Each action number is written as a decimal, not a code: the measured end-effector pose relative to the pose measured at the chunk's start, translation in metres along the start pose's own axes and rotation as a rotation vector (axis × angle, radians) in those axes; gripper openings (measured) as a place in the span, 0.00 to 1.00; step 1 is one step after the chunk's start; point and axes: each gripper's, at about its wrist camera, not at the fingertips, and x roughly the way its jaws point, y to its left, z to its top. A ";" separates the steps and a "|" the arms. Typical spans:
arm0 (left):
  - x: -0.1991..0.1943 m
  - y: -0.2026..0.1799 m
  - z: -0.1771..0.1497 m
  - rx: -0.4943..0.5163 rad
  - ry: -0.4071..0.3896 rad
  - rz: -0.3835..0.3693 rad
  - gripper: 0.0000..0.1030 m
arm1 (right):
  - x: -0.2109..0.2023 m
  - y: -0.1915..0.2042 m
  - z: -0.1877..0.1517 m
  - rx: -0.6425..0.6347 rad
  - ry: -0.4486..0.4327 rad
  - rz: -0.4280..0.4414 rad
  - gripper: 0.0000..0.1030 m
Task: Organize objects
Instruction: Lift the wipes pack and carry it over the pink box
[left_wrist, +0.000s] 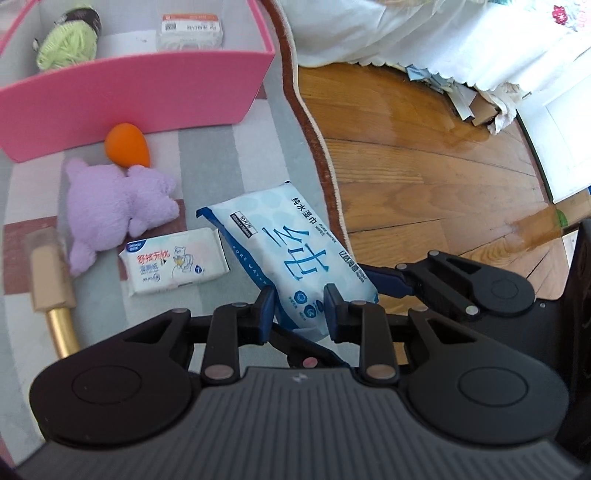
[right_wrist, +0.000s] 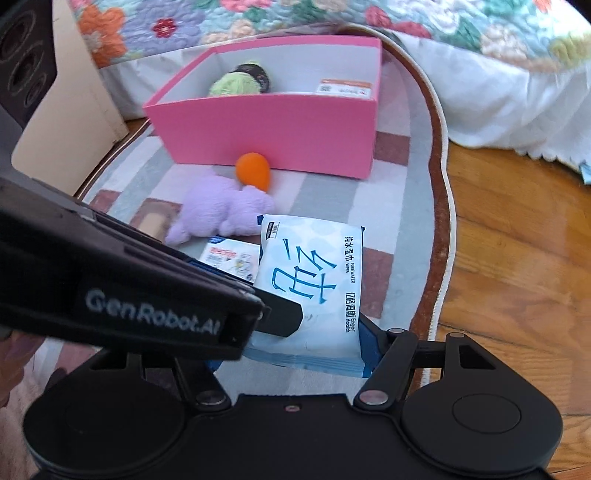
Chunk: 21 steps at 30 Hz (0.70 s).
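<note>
I see the large white-and-blue soft pack of wet wipes (left_wrist: 295, 254) lifted at its near end, beside the pink rectangular storage box (left_wrist: 147, 92), on the side of that box nearest my cameras. My left tongs (left_wrist: 299, 302) stand with their blue pads on either side of the pack's near end, but I cannot tell whether they press on it. My right tongs (right_wrist: 295, 343) are closed on the same pack, one blue finger (right_wrist: 371, 341) against its edge; the other side is hidden behind the left tool's body.

Just in front of the box's near wall lies an orange teardrop-shaped sponge (left_wrist: 127, 146), and touching that sponge, a little farther from the box, a lilac plush toy (left_wrist: 118, 206). Farther again from the box sits a small white packet of tissues with red print (left_wrist: 175, 260), just beside the big pack. A beige and gold cylindrical bottle (left_wrist: 53, 291) lies out to the left of it.

Inside the box I make out a ball of pale green yarn (left_wrist: 68, 46) and a white wrapped packet with an orange label (left_wrist: 192, 31). Everything rests on a striped grey and white rug (left_wrist: 236, 162), with wooden floor (left_wrist: 424, 166) beyond its brown edge.
</note>
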 end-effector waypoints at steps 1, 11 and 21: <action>-0.006 -0.002 -0.002 -0.003 -0.009 0.003 0.25 | -0.006 0.004 0.002 -0.016 0.003 -0.004 0.70; -0.077 -0.013 -0.009 0.002 -0.096 -0.003 0.25 | -0.063 0.037 0.013 -0.117 -0.066 -0.005 0.70; -0.128 -0.011 -0.003 -0.030 -0.183 0.022 0.25 | -0.094 0.062 0.034 -0.179 -0.128 -0.009 0.70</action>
